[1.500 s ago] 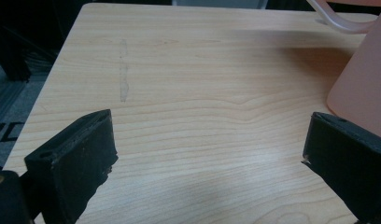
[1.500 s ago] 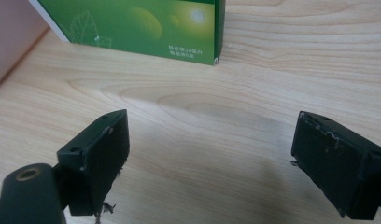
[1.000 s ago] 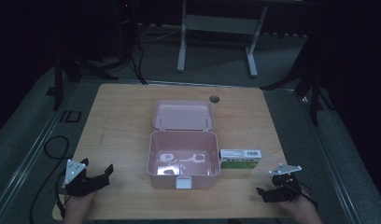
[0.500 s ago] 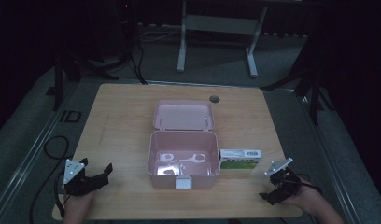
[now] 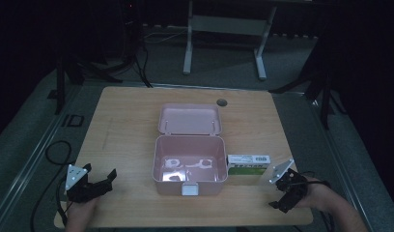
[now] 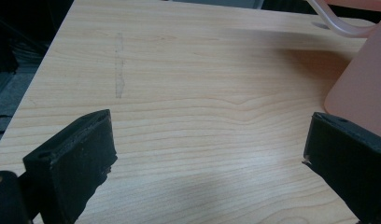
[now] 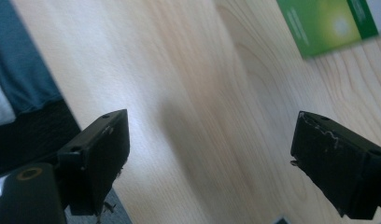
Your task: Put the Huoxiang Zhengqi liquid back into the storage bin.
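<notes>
Jaws on both grippers stand wide, nothing held. Right gripper (image 5: 288, 193) sits at the table's (image 5: 127, 125) near-right corner, near the green-and-white carton (image 5: 248, 163), which lies flat just beside the open pink box's (image 5: 190, 166) right wall. Likely step: grab carton, drop it in the box. Approach w/ jaws across the carton's narrow width, not lengthwise; square up first, since the right gripper view shows it off at an angle. Left gripper (image 5: 91, 183) idle near-left; could steady the box if it slides.
</notes>
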A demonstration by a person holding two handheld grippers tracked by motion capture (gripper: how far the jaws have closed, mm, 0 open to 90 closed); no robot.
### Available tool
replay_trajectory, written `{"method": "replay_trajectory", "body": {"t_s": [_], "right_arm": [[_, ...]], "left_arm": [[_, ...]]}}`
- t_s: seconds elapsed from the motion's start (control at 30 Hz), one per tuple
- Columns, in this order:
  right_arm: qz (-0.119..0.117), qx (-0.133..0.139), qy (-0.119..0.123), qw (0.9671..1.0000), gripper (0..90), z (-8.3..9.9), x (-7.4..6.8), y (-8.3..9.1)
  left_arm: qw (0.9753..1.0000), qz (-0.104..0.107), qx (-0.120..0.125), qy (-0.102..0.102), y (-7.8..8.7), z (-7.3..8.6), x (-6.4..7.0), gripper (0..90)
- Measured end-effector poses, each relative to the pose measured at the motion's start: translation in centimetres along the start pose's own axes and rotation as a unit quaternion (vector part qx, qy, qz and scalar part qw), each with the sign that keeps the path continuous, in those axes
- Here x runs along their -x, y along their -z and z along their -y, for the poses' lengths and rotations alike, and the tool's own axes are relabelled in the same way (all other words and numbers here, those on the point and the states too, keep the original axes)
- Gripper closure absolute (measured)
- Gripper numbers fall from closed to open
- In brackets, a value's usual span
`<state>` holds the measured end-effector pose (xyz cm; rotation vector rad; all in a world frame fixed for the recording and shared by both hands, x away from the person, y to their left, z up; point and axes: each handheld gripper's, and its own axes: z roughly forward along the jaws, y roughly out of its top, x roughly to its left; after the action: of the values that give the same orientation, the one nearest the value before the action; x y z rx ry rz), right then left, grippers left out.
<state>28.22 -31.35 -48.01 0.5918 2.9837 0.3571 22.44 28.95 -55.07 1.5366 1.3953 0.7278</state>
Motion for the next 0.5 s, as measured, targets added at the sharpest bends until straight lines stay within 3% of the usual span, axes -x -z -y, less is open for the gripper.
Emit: {"method": "replay_trajectory", "body": {"t_s": [0.23,0.5], "right_arm": [[-0.005,-0.023,0.033,0.9992,13.1,-1.4,-0.4,0.1],[-0.012,-0.021,0.045,0.9987,13.1,-2.6,-0.8,0.3]], "left_arm": [[1.0000,0.001,0.003,-0.003,0.0,0.0,0.0,2.4],[0.9999,0.004,0.010,0.001,0.3,-0.2,-0.1,2.4]]}}
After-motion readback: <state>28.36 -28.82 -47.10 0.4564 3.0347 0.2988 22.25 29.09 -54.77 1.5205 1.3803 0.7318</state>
